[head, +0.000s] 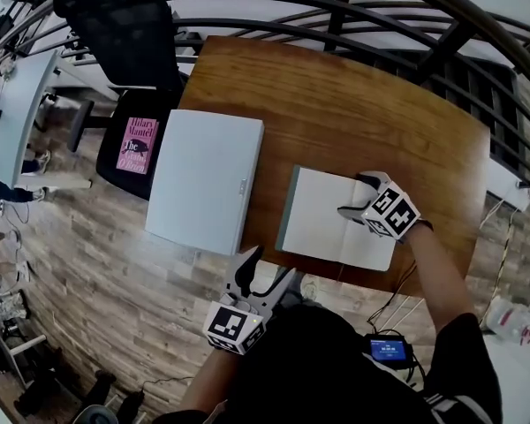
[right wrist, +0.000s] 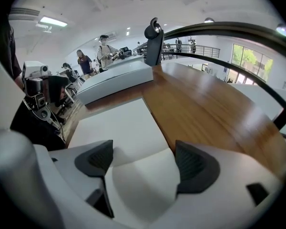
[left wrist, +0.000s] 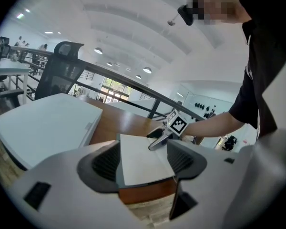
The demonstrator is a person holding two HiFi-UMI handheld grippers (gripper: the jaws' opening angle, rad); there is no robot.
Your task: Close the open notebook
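Observation:
The notebook (head: 322, 215) lies open on the wooden table (head: 371, 122), blank white pages up, with a grey-green edge along its left side. My right gripper (head: 355, 195) rests over its right part, jaws apart. In the right gripper view a white page of the notebook (right wrist: 119, 125) curls up between the two pads of the right gripper (right wrist: 140, 163), which do not pinch it. My left gripper (head: 267, 268) hangs open just off the table's near edge, pointing at the notebook (left wrist: 138, 151). Nothing sits between its jaws.
A closed white slab like a laptop (head: 208, 179) lies left of the notebook. A black chair (head: 128, 34) with a pink book (head: 137, 144) on its seat stands at the table's left end. A dark railing (head: 406, 25) runs behind the table. Cables lie on the floor.

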